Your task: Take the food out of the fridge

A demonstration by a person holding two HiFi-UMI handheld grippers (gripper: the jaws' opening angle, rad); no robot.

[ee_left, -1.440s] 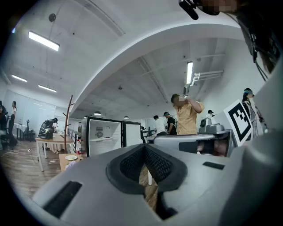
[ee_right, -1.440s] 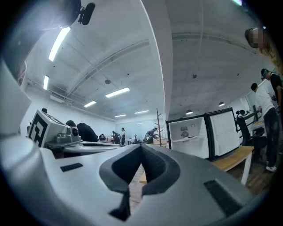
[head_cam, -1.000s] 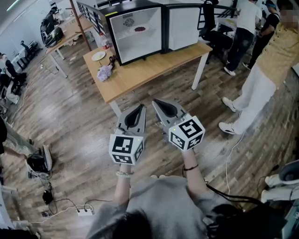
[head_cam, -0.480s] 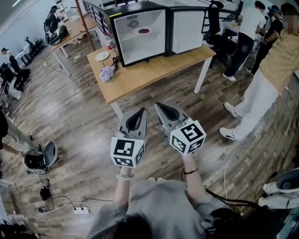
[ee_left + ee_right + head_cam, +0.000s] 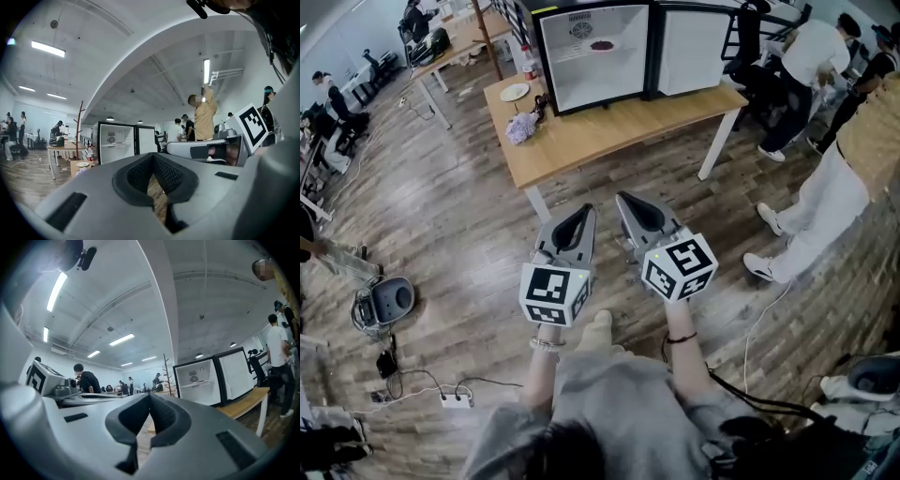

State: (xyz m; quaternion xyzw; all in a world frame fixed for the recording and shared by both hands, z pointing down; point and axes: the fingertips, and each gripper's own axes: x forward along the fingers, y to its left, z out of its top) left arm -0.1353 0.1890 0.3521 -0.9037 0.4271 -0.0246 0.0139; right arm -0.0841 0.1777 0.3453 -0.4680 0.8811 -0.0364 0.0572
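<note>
A small black fridge (image 5: 595, 52) stands open on a wooden table (image 5: 609, 131), its door (image 5: 694, 47) swung to the right. A dark reddish piece of food (image 5: 602, 44) lies on its upper shelf. My left gripper (image 5: 586, 211) and right gripper (image 5: 623, 199) are held side by side over the floor, well short of the table. Both are shut with nothing in them. The left gripper view has the fridge (image 5: 115, 147) far ahead past the closed jaw tips (image 5: 152, 157). In the right gripper view the fridge (image 5: 199, 383) is far off too.
On the table left of the fridge are a plate (image 5: 515, 92), a bottle (image 5: 528, 64) and a purple bundle (image 5: 522, 127). A person in white trousers (image 5: 825, 197) stands at the right, others behind. A power strip (image 5: 455, 400) and cables lie on the floor.
The table and fridge have slid toward the top of the head view and look a little nearer. Both grippers stay side by side and shut.
</note>
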